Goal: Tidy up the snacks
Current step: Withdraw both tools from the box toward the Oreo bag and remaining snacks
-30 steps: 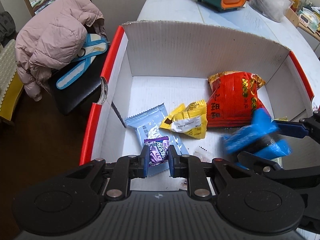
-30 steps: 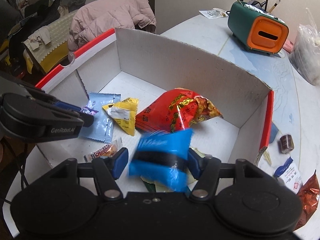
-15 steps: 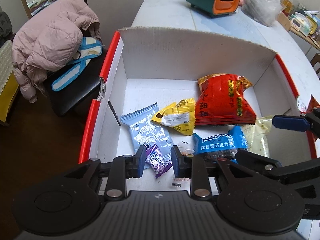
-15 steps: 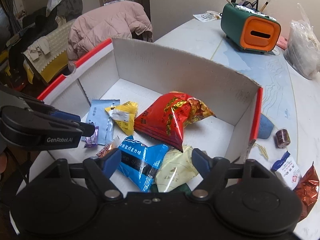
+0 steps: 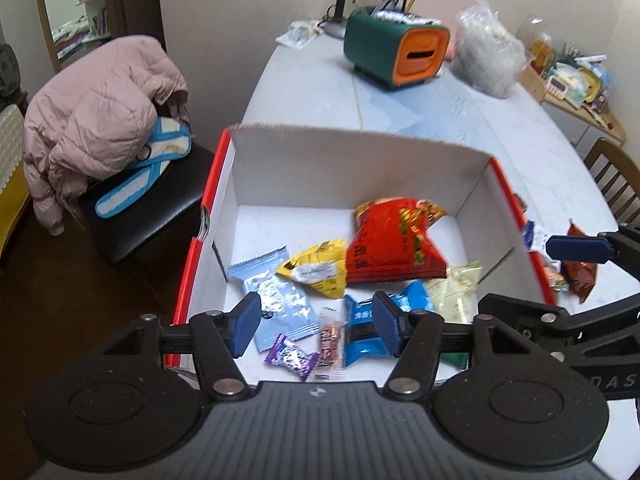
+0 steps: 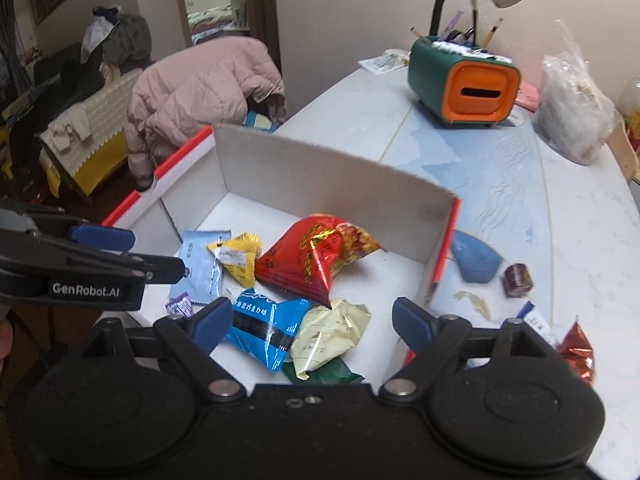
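Observation:
A white cardboard box with red edges (image 5: 344, 168) (image 6: 320, 176) holds several snacks: a red bag (image 5: 394, 242) (image 6: 320, 252), a yellow packet (image 5: 318, 270) (image 6: 238, 258), a pale blue packet (image 5: 276, 294) (image 6: 198, 266), a bright blue packet (image 5: 360, 330) (image 6: 266, 328), a cream packet (image 5: 456, 290) (image 6: 330, 330) and a small purple candy (image 5: 290, 356) (image 6: 180, 305). My left gripper (image 5: 314, 322) is open and empty above the box's near edge. My right gripper (image 6: 312, 322) is open and empty above the box's near right part.
A green and orange pen holder (image 6: 464, 80) and a clear plastic bag (image 6: 572, 112) stand at the table's back. Loose snacks lie on the table right of the box: a dark candy (image 6: 518, 278), a red foil packet (image 6: 576, 350). A chair with a pink jacket (image 5: 100, 120) stands left.
Both grippers opened and pulled back up from the box. The purple candy left the left gripper and the bright blue packet left the right gripper; both now lie in the box.

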Demonstrator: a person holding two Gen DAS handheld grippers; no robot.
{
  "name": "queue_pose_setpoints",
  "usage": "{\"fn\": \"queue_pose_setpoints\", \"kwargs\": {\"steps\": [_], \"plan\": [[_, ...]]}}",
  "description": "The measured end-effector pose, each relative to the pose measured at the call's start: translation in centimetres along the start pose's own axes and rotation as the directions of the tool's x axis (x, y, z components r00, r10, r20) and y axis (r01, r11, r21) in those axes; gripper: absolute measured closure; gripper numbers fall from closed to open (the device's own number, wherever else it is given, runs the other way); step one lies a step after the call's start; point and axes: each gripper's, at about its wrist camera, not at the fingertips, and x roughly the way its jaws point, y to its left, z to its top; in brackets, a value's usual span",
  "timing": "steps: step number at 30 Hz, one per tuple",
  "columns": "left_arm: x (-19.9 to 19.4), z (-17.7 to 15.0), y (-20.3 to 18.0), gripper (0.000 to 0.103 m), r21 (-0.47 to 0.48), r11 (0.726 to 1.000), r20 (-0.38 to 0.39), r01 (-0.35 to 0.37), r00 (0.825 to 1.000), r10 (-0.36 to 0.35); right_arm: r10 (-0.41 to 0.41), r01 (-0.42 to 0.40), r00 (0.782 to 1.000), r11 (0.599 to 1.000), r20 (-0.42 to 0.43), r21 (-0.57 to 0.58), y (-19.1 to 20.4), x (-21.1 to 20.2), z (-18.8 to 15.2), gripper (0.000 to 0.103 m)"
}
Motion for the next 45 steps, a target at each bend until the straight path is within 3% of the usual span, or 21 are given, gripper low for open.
{"fn": "queue_pose_setpoints", "kwargs": {"steps": [10,17,20,23,29,33,45], "plan": [[-3.7,0.0,-2.0,0.029,0.015,0.997,0.094,0.07,0.993,-0.071,-0.03,0.031,0.994,0.999,0.109,-0.008,0.2,-5.6,-0.1,0.004],[-4.9,0.1,-3.7,0.026,0.022,0.994,0.117,0.111,0.987,-0.113,-0.046,0.043,0.988,0.999,0.146,0.027,-0.9,-8.3,-0.8,0.002],[-5.1,0.1,-4.8,0.016,0.029,0.992,0.131,0.123,0.983,-0.126,-0.057,0.051,0.986,0.998,0.157,0.039,-1.7,-9.1,-1.3,0.001],[-5.1,0.2,-6.3,0.015,0.035,0.99,0.137,0.136,0.981,-0.14,-0.063,0.056,0.985,0.997,0.162,0.048,-3.0,-9.7,-1.7,0.0],[-4.4,0.8,-10.3,0.014,0.044,0.988,0.138,0.151,0.978,-0.156,-0.071,0.06,0.984,0.996,0.165,0.073,-6.4,-10.6,-2.8,0.0],[-3.4,1.1,-13.7,0.006,0.043,0.987,0.141,0.155,0.977,-0.159,-0.077,0.064,0.985,0.994,0.156,0.086,-9.3,-10.9,-3.7,0.0],[1.7,1.9,-22.0,0.006,0.022,0.992,0.08,0.121,0.989,-0.122,-0.113,0.099,0.991,0.982,0.077,0.163,-20.6,-9.9,-7.8,0.0]]}}
